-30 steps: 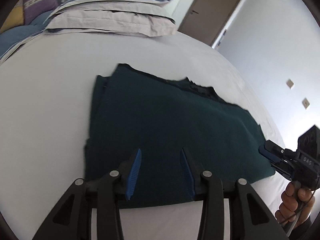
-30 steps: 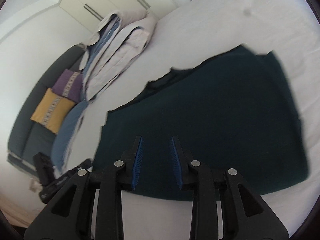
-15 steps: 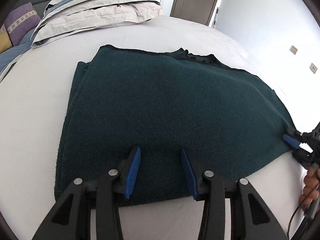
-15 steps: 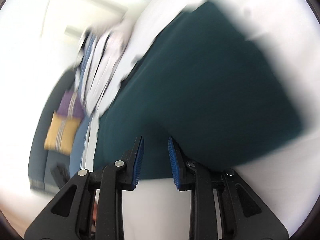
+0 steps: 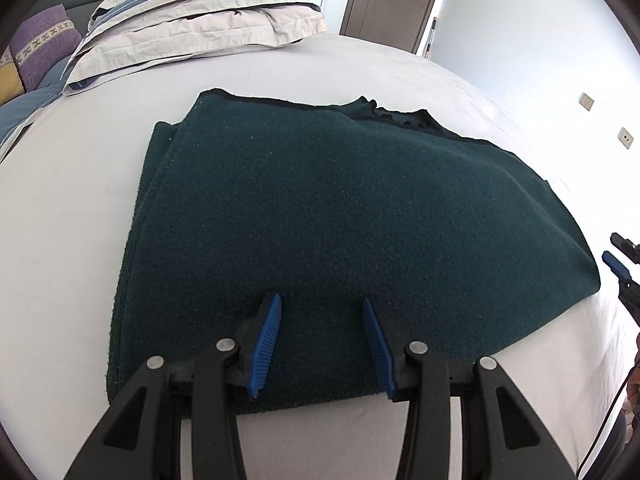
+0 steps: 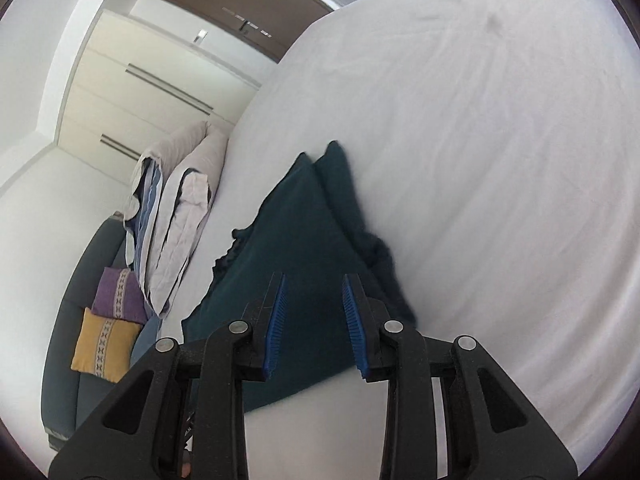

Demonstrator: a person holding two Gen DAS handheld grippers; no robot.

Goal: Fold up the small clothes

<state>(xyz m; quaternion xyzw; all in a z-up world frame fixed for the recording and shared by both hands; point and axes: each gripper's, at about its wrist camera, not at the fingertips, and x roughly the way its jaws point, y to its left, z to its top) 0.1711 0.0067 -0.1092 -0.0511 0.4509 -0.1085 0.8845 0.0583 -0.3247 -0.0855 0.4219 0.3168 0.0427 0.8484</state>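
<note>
Since half a second ago the right gripper has drawn back from the garment's corner in the left wrist view, and the blur in the right wrist view has cleared.

Left wrist view: the dark green knitted garment point(image 5: 340, 216) lies folded flat on the white bed sheet point(image 5: 68, 216), layered edges showing along its left side and a darker neckline at the far edge. The left gripper point(image 5: 322, 344) hangs over the near hem, its blue-padded fingers spread with only cloth beneath them, pinching nothing. At the right edge the right gripper point(image 5: 618, 256) shows just beside the garment's right corner, apart from it; its blue tips stand separated. Folded grey and blue striped bedding point(image 5: 192, 24) is stacked at the far end of the bed, with a brown door point(image 5: 394, 0) behind.

Right wrist view: the right gripper point(image 6: 314, 320) is spread wide over the garment's point(image 6: 292, 240) near corner, holding nothing. Bedding point(image 6: 176, 208) lies left, above a purple cushion point(image 6: 118, 294) and a yellow cushion point(image 6: 104, 344) on a dark sofa point(image 6: 60, 376).
</note>
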